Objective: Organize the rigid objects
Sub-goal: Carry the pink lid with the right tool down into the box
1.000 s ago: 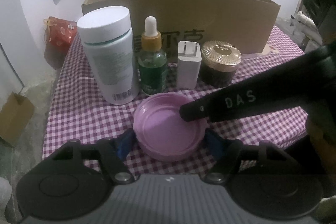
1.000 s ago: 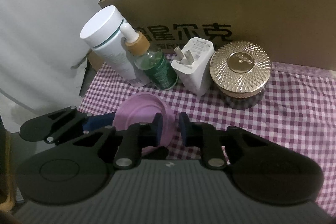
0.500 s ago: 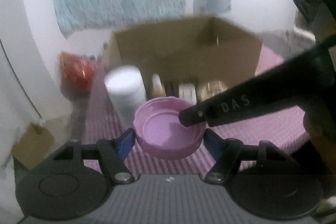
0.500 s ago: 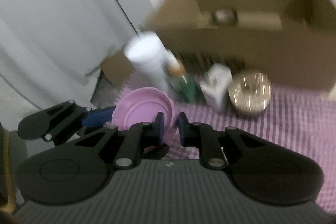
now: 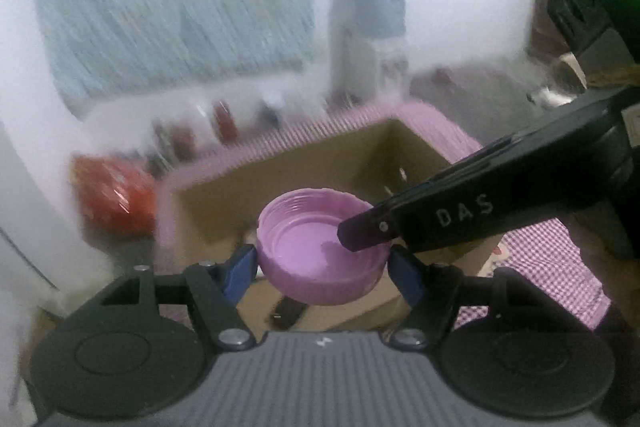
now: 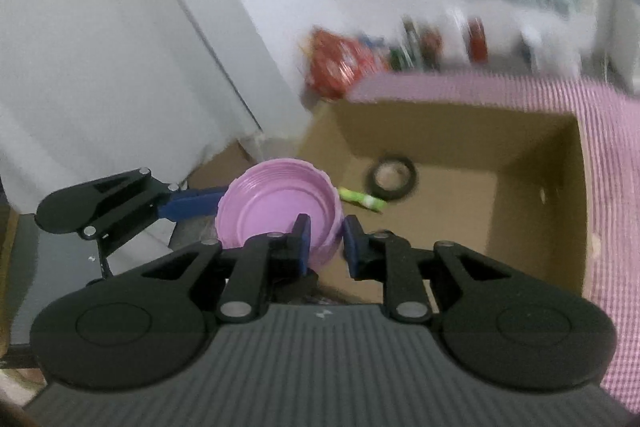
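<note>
Lid: pink lid (image 5: 320,255) held hollow side up, off the tabletop, over the near-left part of the open cardboard box (image 6: 532,195).
Left gripper: left gripper (image 5: 322,269) spans the lid's full width, one blue pad pressed on each side of its rim, so it stands fairly wide.
Right gripper: right gripper (image 6: 323,241) is nearly closed, pinching the lid's rim wall between its two blue pads, one inside the hollow and one outside.
Box contents: roll of tape (image 6: 394,179) and a small green thing (image 6: 362,201) lie on the box floor, past the lid.
Key relation: lid sits straight ahead between the left gripper's pads and at the tips of the right one; the box floor lies below and ahead of both. Neither hand looks nearer.
Judged next step: lowering into the box, probably; both holds must let go together or the lid may tip.
Background: blurred.
</note>
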The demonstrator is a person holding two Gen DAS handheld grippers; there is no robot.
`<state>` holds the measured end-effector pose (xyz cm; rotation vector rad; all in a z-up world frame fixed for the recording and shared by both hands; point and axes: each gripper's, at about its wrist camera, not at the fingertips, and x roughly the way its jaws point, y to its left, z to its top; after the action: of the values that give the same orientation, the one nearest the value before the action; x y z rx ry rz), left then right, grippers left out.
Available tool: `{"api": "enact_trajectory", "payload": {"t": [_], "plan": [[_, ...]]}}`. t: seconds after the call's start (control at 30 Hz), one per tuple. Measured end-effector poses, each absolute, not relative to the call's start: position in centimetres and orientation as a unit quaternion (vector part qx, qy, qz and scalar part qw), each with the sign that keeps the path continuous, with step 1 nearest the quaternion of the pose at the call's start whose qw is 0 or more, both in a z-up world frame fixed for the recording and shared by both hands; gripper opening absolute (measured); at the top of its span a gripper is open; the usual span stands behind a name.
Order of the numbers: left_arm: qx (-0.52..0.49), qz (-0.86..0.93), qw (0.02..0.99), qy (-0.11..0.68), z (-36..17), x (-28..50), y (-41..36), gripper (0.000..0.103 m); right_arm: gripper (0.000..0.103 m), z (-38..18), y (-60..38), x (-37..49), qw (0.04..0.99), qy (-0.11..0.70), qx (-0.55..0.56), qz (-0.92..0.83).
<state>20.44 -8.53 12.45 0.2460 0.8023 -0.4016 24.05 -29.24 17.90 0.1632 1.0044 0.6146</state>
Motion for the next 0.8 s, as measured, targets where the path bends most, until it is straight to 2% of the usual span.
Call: {"api": "enact_trajectory", "payload": {"t": [0.2,0.37,0.63,0.7,0.8], "plan": [[0.113,-0.223,0.828,0.502,8.1,27.6,-10.7,0.073,0.018,12.6,-31.4,31.0,0.768,0.585,0.087,0.246],[0.082,-0.226,0.776,0.584,3.8,31.5,-11.0,0.073,0.018,7.9,-31.5,33.1,0.723,0.649,0.068,0.227],[0.013,-0.19,0.691,0.697,-3.0,34.3,-9.2,0.074,0.018,3.6,-29.3,35.1,0.671,0.705,0.043,0.224],[-0.01,-0.185,0.677,0.712,-3.3,34.6,-8.5,0.08,0.019,3.3,-28.4,35.4,0.67,0.704,0.036,0.231],[0.001,-0.173,0.683,0.71,-3.1,34.6,-7.9,0.083,0.02,2.8,-27.4,36.2,0.669,0.703,0.035,0.239]]}}
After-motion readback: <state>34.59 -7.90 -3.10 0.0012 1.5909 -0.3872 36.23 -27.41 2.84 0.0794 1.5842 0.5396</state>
